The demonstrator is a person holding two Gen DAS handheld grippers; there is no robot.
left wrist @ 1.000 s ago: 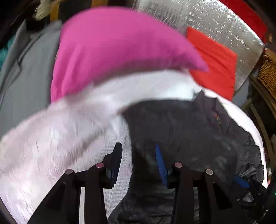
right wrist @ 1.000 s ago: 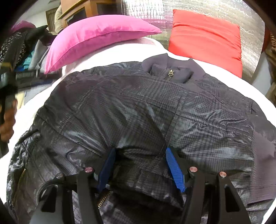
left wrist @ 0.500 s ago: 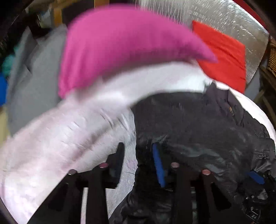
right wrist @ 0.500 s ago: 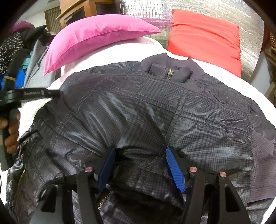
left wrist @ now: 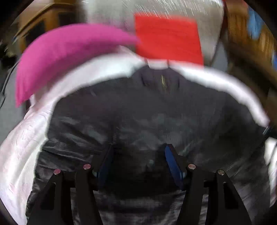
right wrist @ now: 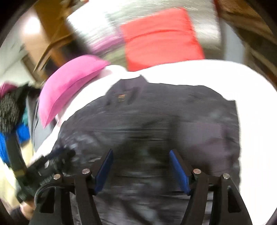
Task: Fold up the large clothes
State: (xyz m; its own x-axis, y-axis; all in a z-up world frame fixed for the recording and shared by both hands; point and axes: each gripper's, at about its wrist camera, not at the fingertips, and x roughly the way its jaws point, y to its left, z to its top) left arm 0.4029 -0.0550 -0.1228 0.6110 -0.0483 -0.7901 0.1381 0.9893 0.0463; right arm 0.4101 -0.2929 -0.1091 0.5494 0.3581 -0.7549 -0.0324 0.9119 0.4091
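Observation:
A dark checked jacket (left wrist: 155,121) lies spread on a white sheet (left wrist: 22,155), its zipped collar (left wrist: 162,81) at the far end. My left gripper (left wrist: 140,155) hangs over the jacket's near part. Its jaws are opening and the blue pads (left wrist: 173,164) stand apart, clear of the cloth below. In the right wrist view the jacket (right wrist: 164,121) fills the middle. My right gripper (right wrist: 141,161) is over its near hem with jaws opening and the pads (right wrist: 178,169) wide apart, pressing on nothing. Both views are blurred by motion.
A pink pillow (left wrist: 65,52) and a red pillow (left wrist: 168,36) lean at the head of the bed against a silvery panel (left wrist: 173,10). Piled clothes (right wrist: 12,110) lie at the left. The left tool's black body (right wrist: 43,171) and a hand (right wrist: 26,209) show in the lower left.
Both grippers have let go of the jacket folds they pinched, and their jaws are wider. The left view swung from the jacket's left edge to its middle. In the right view the collar has shifted left.

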